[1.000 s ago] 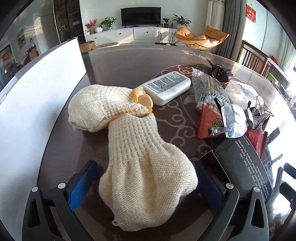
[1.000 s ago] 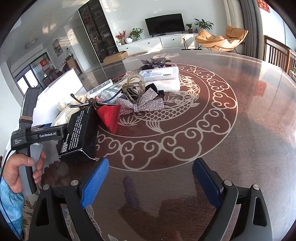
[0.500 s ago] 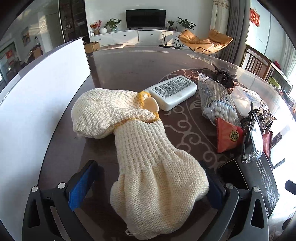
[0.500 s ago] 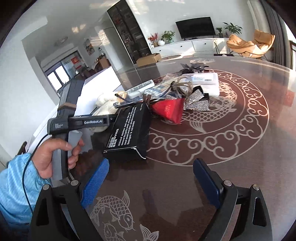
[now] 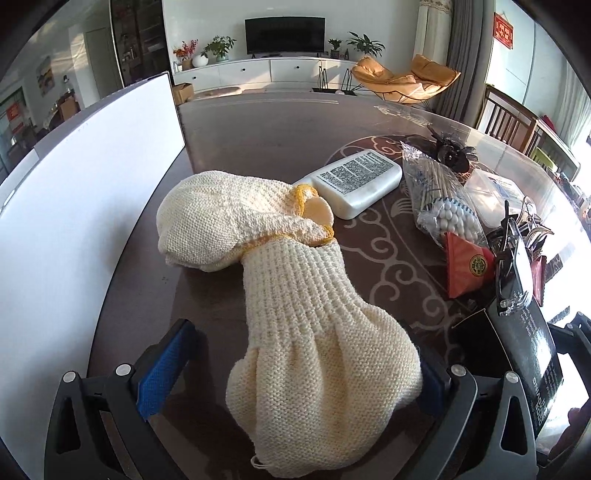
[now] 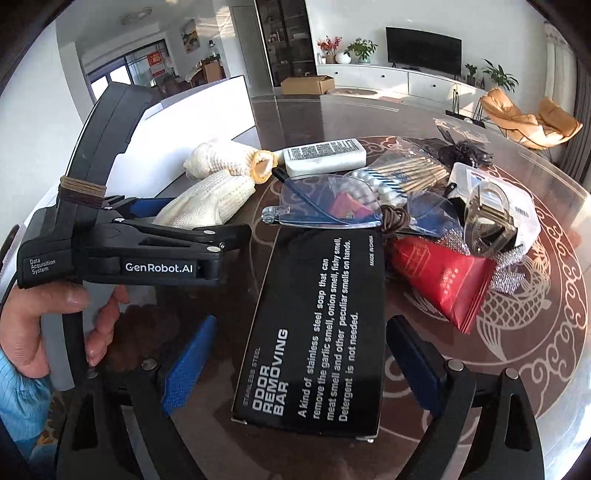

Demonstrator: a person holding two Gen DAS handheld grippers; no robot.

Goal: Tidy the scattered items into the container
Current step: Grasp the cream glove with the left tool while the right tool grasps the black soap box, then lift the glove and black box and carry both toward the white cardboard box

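Looks like the pick-up step on both sides: left gripper (image 5: 291, 373) is spread wide around the fat end of the knit glove (image 5: 317, 354), not pinching yet. Right gripper (image 6: 299, 363) is spread too, straddling the black soap box (image 6: 314, 332). Next each closes, then carries left to the white container (image 5: 74, 206).

Home living room: television (image 5: 284, 31), lounge chair (image 5: 402, 79), houseplants (image 5: 218, 46).

Dark patterned table (image 5: 280, 133) carries knit gloves (image 5: 295, 295), black box (image 6: 314, 332), white container (image 5: 74, 192).
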